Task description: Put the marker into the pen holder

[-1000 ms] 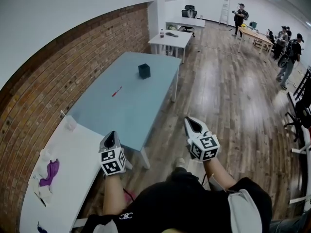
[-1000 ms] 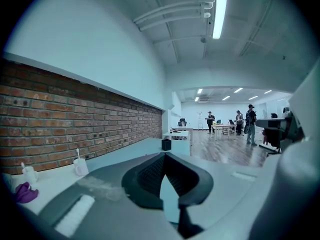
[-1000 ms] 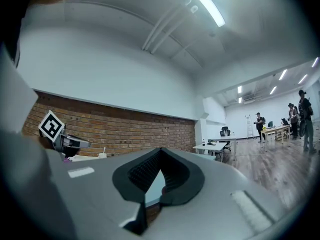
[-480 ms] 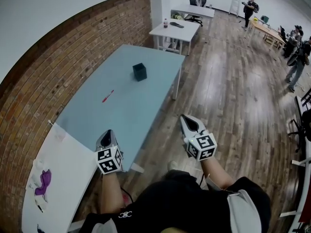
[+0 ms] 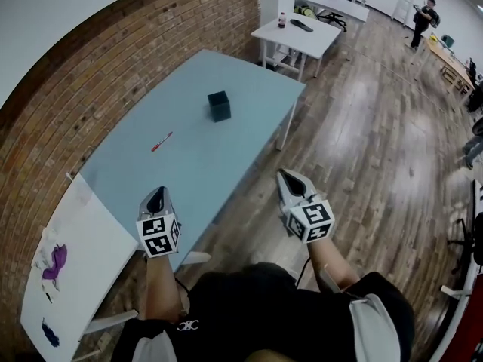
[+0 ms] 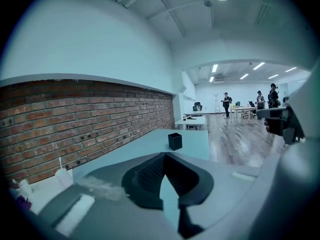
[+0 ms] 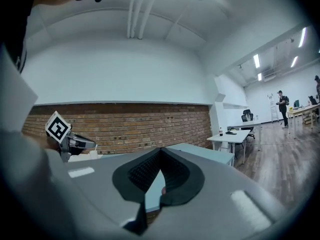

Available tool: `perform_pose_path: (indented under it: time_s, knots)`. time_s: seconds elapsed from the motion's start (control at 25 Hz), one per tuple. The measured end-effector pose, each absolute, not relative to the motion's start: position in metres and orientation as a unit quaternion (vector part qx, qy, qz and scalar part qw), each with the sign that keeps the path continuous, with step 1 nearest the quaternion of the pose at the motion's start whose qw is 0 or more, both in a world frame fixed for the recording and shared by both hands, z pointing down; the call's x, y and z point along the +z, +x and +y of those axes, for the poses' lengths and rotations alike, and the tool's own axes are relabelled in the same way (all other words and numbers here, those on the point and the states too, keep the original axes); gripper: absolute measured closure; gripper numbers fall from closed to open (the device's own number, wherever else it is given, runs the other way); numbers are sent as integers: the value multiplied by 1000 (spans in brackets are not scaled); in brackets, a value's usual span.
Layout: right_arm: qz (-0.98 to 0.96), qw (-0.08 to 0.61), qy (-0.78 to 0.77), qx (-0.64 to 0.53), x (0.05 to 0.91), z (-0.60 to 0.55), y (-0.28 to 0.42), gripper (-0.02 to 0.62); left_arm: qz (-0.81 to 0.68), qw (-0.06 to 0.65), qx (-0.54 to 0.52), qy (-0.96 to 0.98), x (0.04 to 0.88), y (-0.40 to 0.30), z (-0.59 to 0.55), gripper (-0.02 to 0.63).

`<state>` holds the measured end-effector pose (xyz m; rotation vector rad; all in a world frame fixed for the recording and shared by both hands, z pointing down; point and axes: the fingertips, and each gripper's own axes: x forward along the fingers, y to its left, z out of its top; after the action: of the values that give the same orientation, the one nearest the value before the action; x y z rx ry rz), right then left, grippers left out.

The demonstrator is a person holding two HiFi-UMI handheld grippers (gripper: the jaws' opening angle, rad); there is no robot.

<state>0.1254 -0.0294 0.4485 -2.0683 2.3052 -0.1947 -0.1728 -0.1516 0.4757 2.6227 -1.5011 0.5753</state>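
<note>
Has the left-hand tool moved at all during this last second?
Yes. The left tool has advanced along the blue table, from its near edge to over its near end, closer to the red marker. It is shut and empty.

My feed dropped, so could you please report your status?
Left gripper and right gripper shut, empty. Thin red marker lying on pale blue table, apart from black square pen holder. Nothing blocking.

Rough brick wall [image 5: 83,81], glossy wood floor [image 5: 362,157] (glare streaks on it), smooth matt table [image 5: 204,164], matt holder [image 5: 219,105].
</note>
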Motion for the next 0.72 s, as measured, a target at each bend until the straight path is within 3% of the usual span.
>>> perform_pose_path:
  time_s: [0.72]
  knots:
    - [730, 26, -673, -117, 489, -53, 157, 592, -463, 16, 368, 806, 539, -187, -267, 583]
